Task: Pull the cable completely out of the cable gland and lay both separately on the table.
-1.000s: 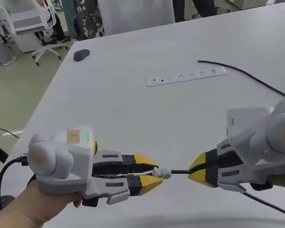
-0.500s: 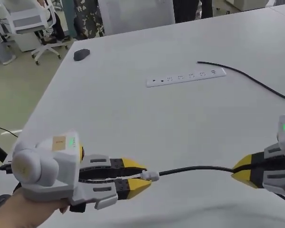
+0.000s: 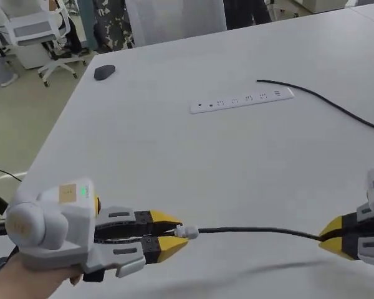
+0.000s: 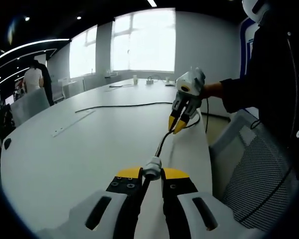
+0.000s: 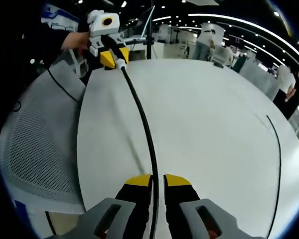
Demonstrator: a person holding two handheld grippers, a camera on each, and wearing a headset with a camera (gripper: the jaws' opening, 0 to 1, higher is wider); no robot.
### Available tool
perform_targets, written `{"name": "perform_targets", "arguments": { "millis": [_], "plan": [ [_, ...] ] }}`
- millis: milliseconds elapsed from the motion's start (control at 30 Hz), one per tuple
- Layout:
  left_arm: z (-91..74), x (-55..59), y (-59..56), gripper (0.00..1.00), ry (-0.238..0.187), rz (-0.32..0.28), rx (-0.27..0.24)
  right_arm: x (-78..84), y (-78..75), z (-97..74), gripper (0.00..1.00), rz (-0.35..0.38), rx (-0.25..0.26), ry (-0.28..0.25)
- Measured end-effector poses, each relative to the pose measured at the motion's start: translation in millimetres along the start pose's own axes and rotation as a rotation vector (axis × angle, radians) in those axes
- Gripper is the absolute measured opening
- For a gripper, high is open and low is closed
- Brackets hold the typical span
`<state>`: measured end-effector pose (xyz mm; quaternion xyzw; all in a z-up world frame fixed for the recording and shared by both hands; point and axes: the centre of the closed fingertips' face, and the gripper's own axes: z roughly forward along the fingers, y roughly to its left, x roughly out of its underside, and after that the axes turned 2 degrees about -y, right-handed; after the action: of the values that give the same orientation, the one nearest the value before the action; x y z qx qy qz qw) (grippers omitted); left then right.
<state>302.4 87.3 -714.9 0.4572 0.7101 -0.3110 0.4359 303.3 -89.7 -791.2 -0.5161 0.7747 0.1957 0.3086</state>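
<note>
right now the left gripper (image 3: pixel 177 233) is sitting at about 7 o'clock in the head view, its yellow-tipped jaws pinching the white cable gland (image 3: pixel 187 232) between them, with a hand (image 3: pixel 25 285) wrapping its handle from below. the black cable (image 3: pixel 255 231) is coming out of the gland's 3 o'clock end and stretching in a slight arc above the white table (image 3: pixel 237 162) to the right gripper (image 3: pixel 327 235) at about 4 o'clock, whose jaws are clamping down on the cable. both grippers are hanging above the tabletop, well apart, with gland and cable in the air between them. in the left gripper view the gland is sitting right at the jaw tips and the cable is leading away toward 12 o'clock to the other gripper. in the right gripper view the cable is passing between the nearly closed jaws and running up toward 11 o'clock to the gland. how deep the cable is reaching inside the gland i cannot tell. farther across the table a white power strip (image 3: pixel 242 100) is lying at about 12 o'clock, a black cord (image 3: pixel 324 103) is trailing from 1 toward 3 o'clock, and a small dark object (image 3: pixel 104 72) is resting near the edge at 11 o'clock.
</note>
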Motion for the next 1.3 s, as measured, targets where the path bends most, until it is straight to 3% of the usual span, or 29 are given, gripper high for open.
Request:
{"name": "perform_targets", "arguments": {
  "millis": [67, 100, 167, 233, 267, 333, 467, 533, 733, 1000, 1100, 1300],
  "plan": [
    [0.0, -0.5, -1.0, 0.15, -0.002, -0.006, 0.001, -6.1, -1.3, -0.4, 0.18, 0.036, -0.006, -0.011],
    [0.0, 0.3, -1.1, 0.15, 0.002, -0.003, 0.0, -11.8, -1.8, -2.5, 0.19, 0.031, -0.008, -0.024],
    [-0.2, 0.9, -1.2, 0.15, 0.005, -0.005, 0.001, -27.4, -1.0, -4.3, 0.2, 0.04, -0.011, -0.073],
    [-0.4, 0.4, -1.1, 0.15, 0.004, -0.004, -0.001, -57.4, 8.2, -6.0, 0.21, 0.051, -0.053, -0.164],
    [-0.5, 0.3, -1.3, 0.15, 0.003, -0.004, 0.0, -79.1, 14.4, -6.3, 0.21, 0.028, -0.067, -0.225],
    [0.0, -1.0, -2.3, 0.15, -0.001, -0.004, -0.001, -109.2, 25.7, -3.9, 0.21, -0.033, -0.084, -0.287],
    [1.2, -2.6, -6.0, 0.15, 0.001, 0.002, 0.005, -135.5, 45.5, 9.8, 0.15, -0.125, -0.132, -0.29],
    [0.5, -3.3, -6.2, 0.15, 0.003, 0.007, 0.003, -140.5, 55.6, 22.8, 0.13, -0.169, -0.174, -0.254],
    [0.3, -5.0, -7.1, 0.15, -0.003, 0.012, 0.005, -152.9, 67.4, 40.3, 0.11, -0.203, -0.228, -0.234],
    [0.4, -6.6, -8.2, 0.15, -0.015, 0.013, 0.008, -146.1, 72.7, 57.8, 0.07, -0.284, -0.239, -0.172],
    [0.2, -5.1, -7.9, 0.15, -0.015, 0.01, 0.009, -146.7, 71.6, 60.1, 0.0, -0.303, -0.226, -0.17],
    [-0.2, -2.7, -7.5, 0.15, -0.014, 0.008, 0.011, -146.1, 73.0, 61.3, 0.0, -0.303, -0.228, -0.162]
  ]
}}
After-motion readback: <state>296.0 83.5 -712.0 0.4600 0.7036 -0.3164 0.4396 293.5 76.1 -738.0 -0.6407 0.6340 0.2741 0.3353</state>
